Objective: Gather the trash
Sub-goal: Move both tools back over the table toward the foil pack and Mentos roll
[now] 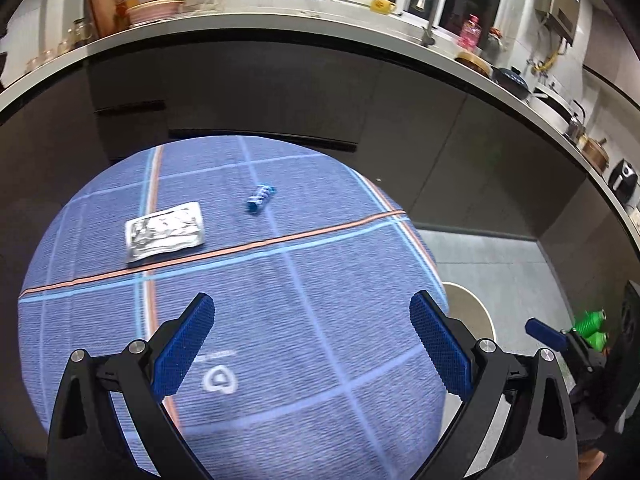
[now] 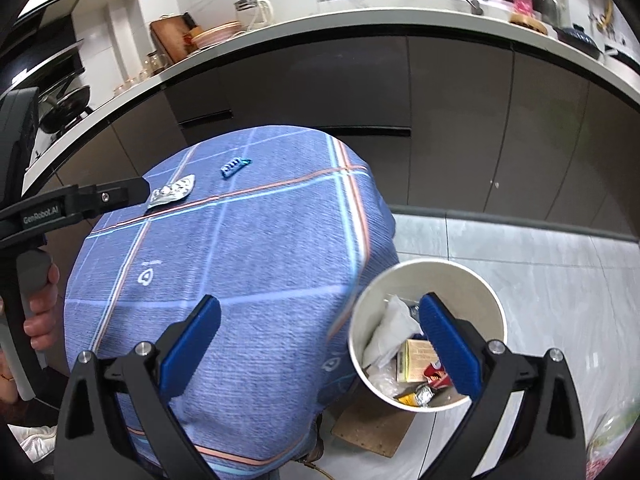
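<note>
Left wrist view takes in a long kitchen counter (image 1: 280, 26) with dark cabinet fronts (image 1: 240, 92) below it, curving across the whole upper frame. Before it stands a table under a blue plaid tablecloth (image 1: 280, 300) with orange and pale blue stripes.

To the right of the table, on the grey tiled floor (image 2: 540, 264), stands a white round trash bin (image 2: 492, 292). It holds a crumpled white paper (image 2: 390, 328), a small cardboard box (image 2: 416, 360), a red wrapper (image 2: 434, 374) and clear plastic, all lying loosely together. A brown board (image 2: 374, 428) lies flat on the floor, partly under the bin.

The left gripper (image 1: 312, 344) hovers above the near part of the cloth with its blue-padded fingers (image 1: 188, 344) spread wide, nothing between them. The right gripper (image 2: 320, 348) is likewise released and empty; one of its fingers (image 2: 192, 344) is over the table edge, the other over the bin.

Two pieces of trash lie on the far half of the cloth, near each other but apart. The silver foil packet (image 1: 164, 230) lies flat on the left, just beyond the orange stripe. The small blue wrapper (image 1: 260, 197) lies to its right, a little farther back.
</note>
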`<control>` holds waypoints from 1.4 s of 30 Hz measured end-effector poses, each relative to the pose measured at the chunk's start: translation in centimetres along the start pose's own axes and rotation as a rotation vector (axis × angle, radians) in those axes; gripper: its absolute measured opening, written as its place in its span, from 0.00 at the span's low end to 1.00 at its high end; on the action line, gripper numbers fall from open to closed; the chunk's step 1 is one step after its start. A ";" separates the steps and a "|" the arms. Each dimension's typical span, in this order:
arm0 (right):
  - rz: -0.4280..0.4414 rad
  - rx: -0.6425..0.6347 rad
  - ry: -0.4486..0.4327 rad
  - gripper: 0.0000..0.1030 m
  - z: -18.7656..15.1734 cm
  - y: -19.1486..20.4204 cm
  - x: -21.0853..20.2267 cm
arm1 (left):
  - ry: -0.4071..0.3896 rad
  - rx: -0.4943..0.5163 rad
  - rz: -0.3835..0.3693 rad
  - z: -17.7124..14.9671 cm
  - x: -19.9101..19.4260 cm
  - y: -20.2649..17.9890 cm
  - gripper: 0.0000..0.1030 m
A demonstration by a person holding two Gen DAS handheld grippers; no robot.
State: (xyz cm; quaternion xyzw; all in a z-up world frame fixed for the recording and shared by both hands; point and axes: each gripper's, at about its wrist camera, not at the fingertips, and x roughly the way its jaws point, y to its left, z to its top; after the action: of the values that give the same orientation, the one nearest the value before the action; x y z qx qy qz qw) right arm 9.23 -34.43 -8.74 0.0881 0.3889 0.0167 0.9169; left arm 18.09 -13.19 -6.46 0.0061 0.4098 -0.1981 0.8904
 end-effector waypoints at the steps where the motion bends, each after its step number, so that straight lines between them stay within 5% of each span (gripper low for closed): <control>1: 0.001 -0.006 0.000 0.96 0.2 0.4 0.0 | -0.003 -0.006 0.003 0.0 -0.2 0.5 0.92; 16: 0.095 -0.115 0.023 0.93 3.5 7.6 3.4 | 0.012 -0.021 0.085 0.5 -0.2 10.7 0.92; 21: 0.134 -0.167 0.032 0.90 5.3 10.0 5.5 | 0.088 0.062 0.003 1.8 1.9 12.9 0.92; 30: 0.167 -0.196 0.043 0.90 7.4 12.1 8.6 | 0.090 0.265 -0.083 4.8 5.7 14.0 0.92; 42: 0.157 -0.191 0.073 0.90 8.7 12.0 12.4 | 0.181 0.303 -0.206 8.2 11.3 16.1 0.92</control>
State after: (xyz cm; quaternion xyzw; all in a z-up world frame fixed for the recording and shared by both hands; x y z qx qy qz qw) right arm 24.55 -22.69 -9.46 0.0299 0.4107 0.1286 0.9022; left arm 36.48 -3.75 -11.73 0.1156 0.4522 -0.3464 0.8138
